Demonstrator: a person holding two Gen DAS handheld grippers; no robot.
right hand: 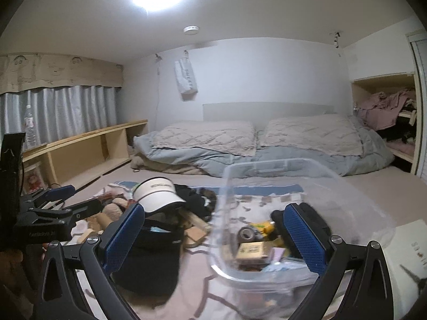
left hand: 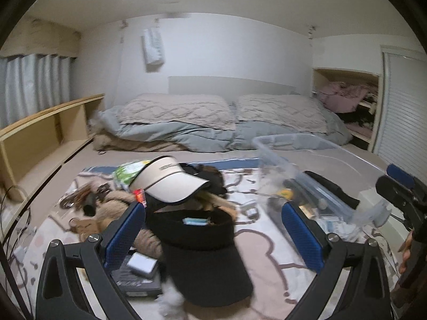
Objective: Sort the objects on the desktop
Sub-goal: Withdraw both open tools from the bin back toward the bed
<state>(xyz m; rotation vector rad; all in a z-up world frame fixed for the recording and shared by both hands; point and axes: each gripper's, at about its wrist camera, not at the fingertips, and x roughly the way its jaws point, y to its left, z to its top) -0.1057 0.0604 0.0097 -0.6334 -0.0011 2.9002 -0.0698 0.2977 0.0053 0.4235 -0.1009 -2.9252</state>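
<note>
I see a patterned blanket (left hand: 267,242) on the bedroom floor – pillows (right hand: 205,137) behind – and both my grippers, left gripper (left hand: 213,232) and right gripper (right hand: 213,236), spread wide, grasping nothing

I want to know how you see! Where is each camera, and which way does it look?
Left wrist: sits on the left tongs, open, looking forward over the black visor toward the bed; the right tongs and some fingers show at the right edge.
Right wrist: sits on the right tongs, open, looking into the clear bin; the left tongs show at left.
Both share the white visor, both visors, bin and bed.
</note>
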